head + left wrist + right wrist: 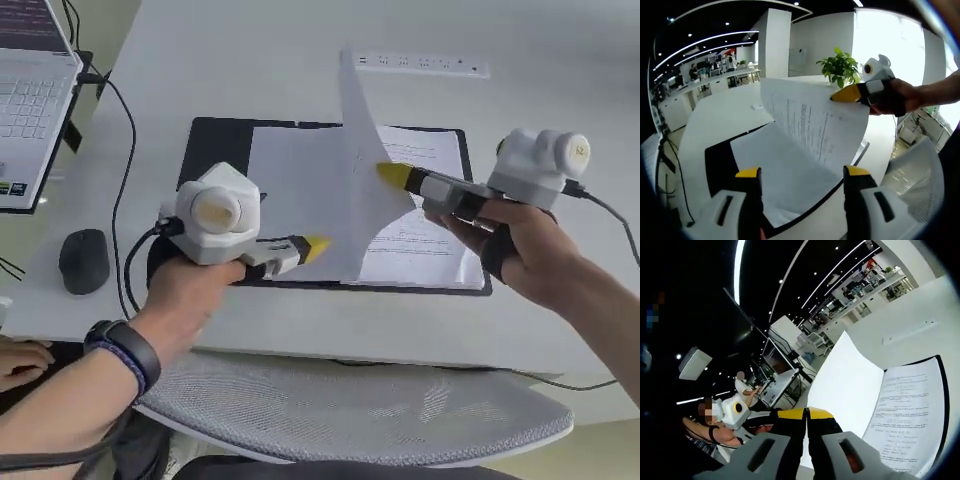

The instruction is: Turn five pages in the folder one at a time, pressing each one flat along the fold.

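A black folder lies open on the white table, with a blank sheet on its left half and a printed sheet on its right. One page stands upright over the fold, curved. My right gripper is shut on the page's free edge, its yellow tips pinching the paper. The left gripper view shows that same grip on the raised page. My left gripper hovers open at the folder's near edge, jaws apart with nothing between them.
A laptop sits at the far left, with a dark mouse and cables beside it. A white power strip lies beyond the folder. A mesh chair back is below the table edge. Another hand rests lower left.
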{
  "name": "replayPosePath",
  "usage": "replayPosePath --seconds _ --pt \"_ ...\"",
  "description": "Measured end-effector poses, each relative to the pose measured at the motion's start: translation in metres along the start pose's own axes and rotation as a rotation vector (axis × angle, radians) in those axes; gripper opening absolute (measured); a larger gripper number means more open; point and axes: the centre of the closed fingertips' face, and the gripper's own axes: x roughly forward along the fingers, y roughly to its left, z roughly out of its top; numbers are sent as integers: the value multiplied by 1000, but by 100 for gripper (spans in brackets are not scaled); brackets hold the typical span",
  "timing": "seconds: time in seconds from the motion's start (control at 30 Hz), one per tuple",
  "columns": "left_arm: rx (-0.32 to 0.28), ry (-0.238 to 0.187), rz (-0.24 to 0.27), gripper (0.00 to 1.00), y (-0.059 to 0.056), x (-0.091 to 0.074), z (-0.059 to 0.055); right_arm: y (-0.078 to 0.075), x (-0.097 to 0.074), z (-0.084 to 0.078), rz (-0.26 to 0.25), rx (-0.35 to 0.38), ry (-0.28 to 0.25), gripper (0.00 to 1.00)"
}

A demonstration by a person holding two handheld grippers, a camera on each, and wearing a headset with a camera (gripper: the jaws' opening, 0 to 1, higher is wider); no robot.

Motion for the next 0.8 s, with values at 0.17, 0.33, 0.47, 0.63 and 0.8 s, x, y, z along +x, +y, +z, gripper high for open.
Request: replayPosePath --seconds 0.17,0.33,0.47,0.63,0.8 --pt "-25 -5 25 65 15 -12 -5 8 26 -10 20 -13 46 0" --pt "-35 -11 40 66 27 -19 -3 13 54 -25 31 -11 96 0" --pt "-36 -21 45 67 33 -24 2 14 71 -38 39 1 129 0" --pt "-37 -27 53 67 38 -29 3 12 92 -57 39 16 175 0" --pt "-49 -22 63 67 40 -34 -2 6 109 -75 29 20 212 0"
